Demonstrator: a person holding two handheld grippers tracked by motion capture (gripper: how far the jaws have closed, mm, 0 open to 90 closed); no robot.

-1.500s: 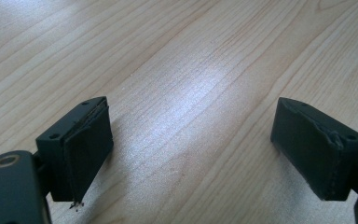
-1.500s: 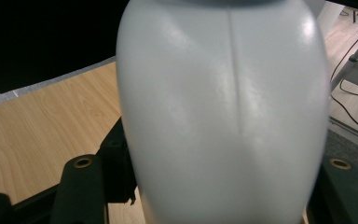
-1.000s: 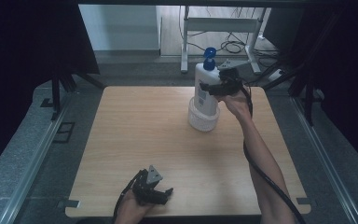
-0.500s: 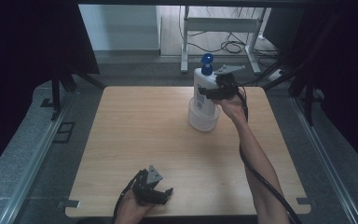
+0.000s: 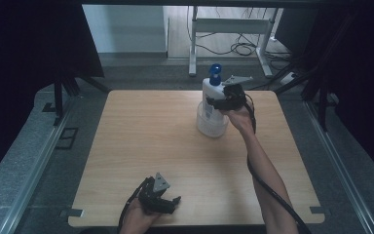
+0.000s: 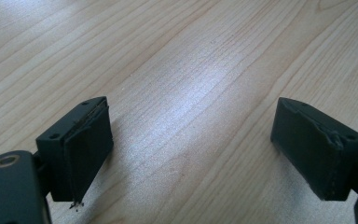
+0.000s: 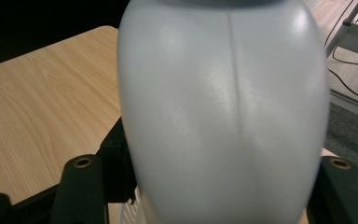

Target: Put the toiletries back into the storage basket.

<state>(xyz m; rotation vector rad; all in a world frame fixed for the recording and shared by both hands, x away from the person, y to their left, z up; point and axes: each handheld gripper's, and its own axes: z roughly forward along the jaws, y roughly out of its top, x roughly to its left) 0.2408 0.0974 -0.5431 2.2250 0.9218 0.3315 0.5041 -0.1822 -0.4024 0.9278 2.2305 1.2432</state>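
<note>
- Presently, item one: white pump bottle (image 5: 213,100) with a blue dispenser head (image 5: 215,73), upright in the upper centre of the high view, its lower part inside a clear round container (image 5: 211,125) that stands on the desk (image 5: 141,131).
- In the right gripper view the pump bottle (image 7: 223,107) is a pale rounded body with a vertical moulding seam, taking up the middle of the frame.
- Item two: right hand-held gripper (image 5: 220,101), upper centre of the high view, just right of the bottle; its jaws are clamped on either side of the bottle's body, black jaw blocks showing at the lower left and lower right of the right gripper view.
- Item three: left hand-held gripper (image 5: 164,202), bottom centre-left of the high view, near the desk's front edge, well apart from the bottle.
- In the left gripper view its jaws stand wide apart with only bare wood grain between them; it has hold of nothing.
</note>
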